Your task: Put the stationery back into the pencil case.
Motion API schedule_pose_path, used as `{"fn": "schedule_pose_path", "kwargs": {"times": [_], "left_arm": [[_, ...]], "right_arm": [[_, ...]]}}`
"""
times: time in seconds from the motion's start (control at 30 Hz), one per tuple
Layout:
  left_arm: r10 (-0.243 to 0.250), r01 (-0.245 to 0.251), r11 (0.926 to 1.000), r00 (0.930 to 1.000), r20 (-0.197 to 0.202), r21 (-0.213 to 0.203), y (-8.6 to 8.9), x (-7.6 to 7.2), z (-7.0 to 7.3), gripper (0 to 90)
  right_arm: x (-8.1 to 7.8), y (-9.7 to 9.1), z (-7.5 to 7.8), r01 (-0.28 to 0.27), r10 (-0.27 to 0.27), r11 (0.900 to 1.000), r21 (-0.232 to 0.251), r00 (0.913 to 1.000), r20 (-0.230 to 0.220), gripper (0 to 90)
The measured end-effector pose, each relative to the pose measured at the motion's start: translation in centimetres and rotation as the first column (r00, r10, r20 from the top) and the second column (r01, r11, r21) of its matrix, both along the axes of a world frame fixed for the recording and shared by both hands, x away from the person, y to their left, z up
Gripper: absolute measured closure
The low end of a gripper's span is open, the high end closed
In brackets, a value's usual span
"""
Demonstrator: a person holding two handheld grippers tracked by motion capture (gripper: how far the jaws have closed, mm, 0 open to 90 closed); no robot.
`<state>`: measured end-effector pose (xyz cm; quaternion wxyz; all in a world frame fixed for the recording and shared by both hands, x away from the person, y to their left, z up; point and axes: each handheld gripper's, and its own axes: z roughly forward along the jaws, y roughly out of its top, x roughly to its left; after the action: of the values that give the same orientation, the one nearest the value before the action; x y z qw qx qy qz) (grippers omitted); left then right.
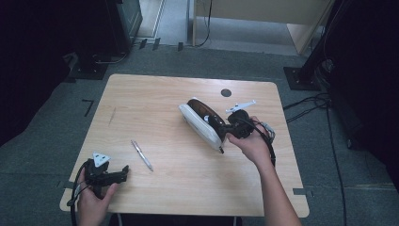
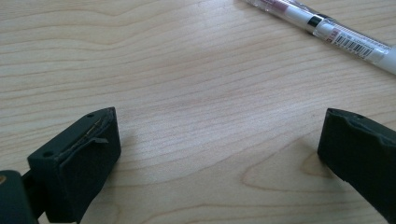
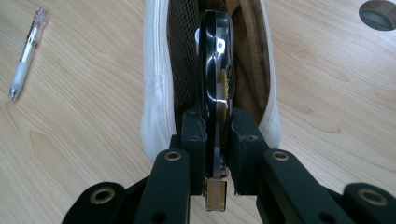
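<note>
Item: white zip pouch (image 1: 201,123), open along its top, lying on the wooden table (image 1: 155,99) right of centre, its long side running from far-left to near-right. Contents in hand: a flat, glossy black object with a brass-coloured end (image 3: 216,84), standing on edge in the pouch mouth between the mesh lining and the tan inner wall; what it is cannot be told. Right gripper (image 3: 217,140): jaws drawn close together and clamped on the near end of that black object, pads pressing both flat faces. Left gripper (image 1: 123,170): resting at the near-left edge of the table, jaws standing wide apart with bare wood between them, holding nothing. Also present: a pen (image 1: 141,155) lying loose left of centre, near the left gripper; a round grommet (image 1: 226,92) at the far side of the table. Risks, as judged: the pouch is unheld, so it may drag or tip with the object as that is moved; the glossy faces may slip in a narrow end-grip; the edge could snag on the mesh.
</note>
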<state>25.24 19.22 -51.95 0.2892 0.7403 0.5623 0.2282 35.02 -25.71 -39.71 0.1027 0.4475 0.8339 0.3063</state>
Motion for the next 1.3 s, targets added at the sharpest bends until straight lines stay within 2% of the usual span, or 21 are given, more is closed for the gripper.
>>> {"fn": "schedule_pose_path", "kwargs": {"times": [0.1,0.37,0.47,0.97,1.17,1.3], "left_arm": [[0.000,0.000,1.0000,1.0000,0.000,0.000,0.0,0.0,0.0,0.0],[0.000,0.000,1.0000,1.0000,0.000,0.000,0.0,0.0,0.0,0.0],[0.000,0.000,1.0000,1.0000,0.000,0.000,0.0,0.0,0.0,0.0],[-0.004,0.004,1.0000,1.0000,-0.003,0.001,0.0,0.0,0.0,0.0],[-0.004,0.004,1.0000,1.0000,-0.003,0.001,0.0,0.0,0.0,0.0],[-0.004,0.004,1.0000,1.0000,-0.003,0.001,0.0,0.0,0.0,0.0]], "right_arm": [[0.6,0.4,0.3,0.001,-0.001,0.9996,-0.029,1.0000,0.000,78.7],[2.7,1.6,0.6,-0.013,0.012,0.9993,-0.035,0.9993,-0.035,78.7],[3.2,1.8,0.6,-0.006,0.005,0.9996,-0.029,0.9995,-0.033,78.6],[3.7,2.1,0.6,0.013,-0.013,0.9999,0.002,0.9999,-0.008,78.4],[3.8,2.3,0.8,0.023,-0.024,0.9993,0.031,0.9997,0.012,78.2],[3.9,2.5,0.5,0.021,-0.021,0.9996,0.019,0.9996,0.018,79.2]]}}
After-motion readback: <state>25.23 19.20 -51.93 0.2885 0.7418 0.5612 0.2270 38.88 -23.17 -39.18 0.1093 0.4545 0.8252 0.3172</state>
